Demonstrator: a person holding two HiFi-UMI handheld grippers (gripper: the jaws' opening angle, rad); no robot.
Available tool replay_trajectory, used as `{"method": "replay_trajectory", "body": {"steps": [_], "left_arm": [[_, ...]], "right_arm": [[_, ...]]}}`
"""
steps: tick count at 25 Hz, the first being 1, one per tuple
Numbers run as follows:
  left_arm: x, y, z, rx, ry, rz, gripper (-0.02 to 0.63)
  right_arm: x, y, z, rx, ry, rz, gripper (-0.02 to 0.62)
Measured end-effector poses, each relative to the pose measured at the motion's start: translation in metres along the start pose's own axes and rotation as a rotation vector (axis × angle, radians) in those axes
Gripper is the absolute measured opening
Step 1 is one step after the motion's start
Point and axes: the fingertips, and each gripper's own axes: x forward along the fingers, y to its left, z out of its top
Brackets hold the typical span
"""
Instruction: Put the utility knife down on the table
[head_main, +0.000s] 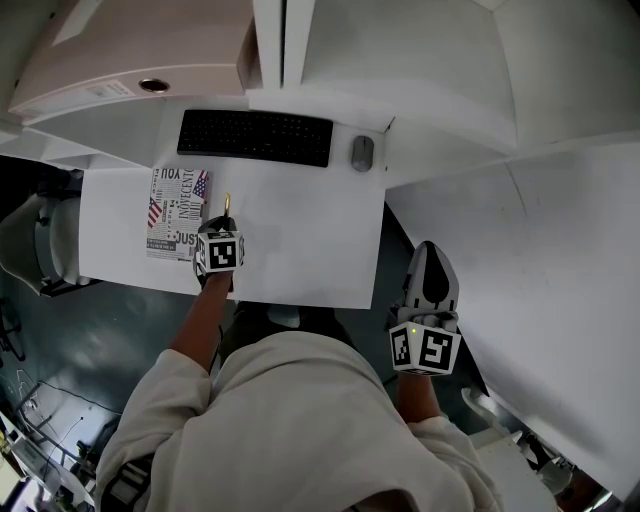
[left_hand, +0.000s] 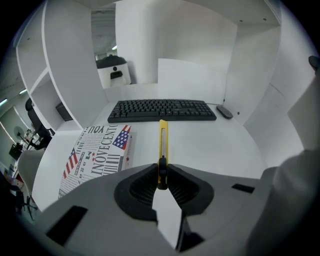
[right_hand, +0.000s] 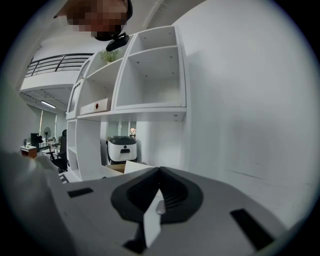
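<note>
Knife (left_hand: 163, 140) clamped in fingers of left gripper (left_hand: 161, 172), right gripper (right_hand: 159, 172) closed on nothing. Releasing above bench (left_hand: 215, 145) could bounce it toward nine-o'clock box (left_hand: 95, 155).

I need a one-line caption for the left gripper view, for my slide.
Left gripper holding a yellow utility knife over the white table, printed box at left, black keyboard beyond.

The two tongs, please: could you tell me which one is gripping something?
The left tongs, shut on the yellow utility knife above the table; the right tongs are closed on nothing.
</note>
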Motion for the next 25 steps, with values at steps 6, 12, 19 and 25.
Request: {"method": "replay_trajectory", "body": {"steps": [6,12,19,25], "left_arm": [[0.017,-0.003,-0.007,-0.015,0.052,-0.006,0.057],[0.03,-0.008,-0.016,-0.019,0.108,-0.016,0.057],[0.041,-0.012,-0.024,-0.026,0.183,-0.026,0.057],[0.047,-0.014,-0.031,-0.025,0.244,-0.034,0.057]], "right_arm": [[0.002,-0.01,-0.007,0.01,0.016,-0.017,0.003],[0.008,-0.018,-0.016,0.023,0.032,-0.027,0.003],[0.015,-0.029,-0.024,0.04,0.043,-0.036,0.003],[0.021,-0.037,-0.03,0.059,0.05,-0.038,0.003]]}}
